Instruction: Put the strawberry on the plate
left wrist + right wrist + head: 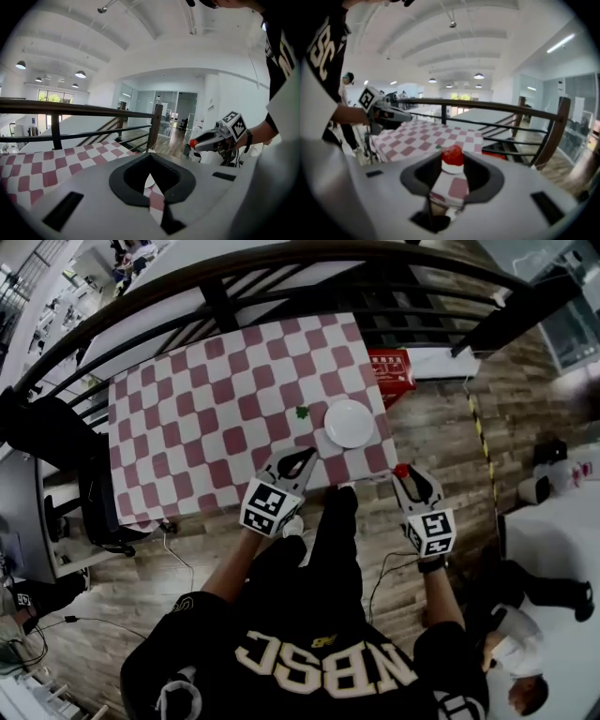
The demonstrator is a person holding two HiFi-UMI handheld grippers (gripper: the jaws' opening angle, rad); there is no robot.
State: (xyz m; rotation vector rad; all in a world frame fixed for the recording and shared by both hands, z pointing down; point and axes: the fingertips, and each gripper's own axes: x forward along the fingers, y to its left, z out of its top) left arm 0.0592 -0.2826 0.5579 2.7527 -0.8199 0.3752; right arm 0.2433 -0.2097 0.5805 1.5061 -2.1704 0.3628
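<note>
Wooden plank flooring (pixel 441 427) spreads under a dark railing (pixel 281 263) that curves round the far side of the scene. Inside the railing stands the surface (pixel 187 418), covered in a red-and-white checked cloth. A person in a black jersey stands at its near edge with a gripper in each hand. A red box (pixel 392 367) lies on the floor just past the far right corner of the surface.

The left gripper (pixel 309 454) hangs over the near edge, its jaws closed together with nothing between them. The right gripper (pixel 401 472) is over the floor, just beyond the near right corner, and its jaws are clamped on the strawberry (pixel 452 156) at their tips.

A round white plate (pixel 349 423) sits by the right edge of the surface, toward the near right corner and apart from the strawberry. A small green leafy bit (pixel 302 412) lies on the cloth just left of the plate, not touching it.
</note>
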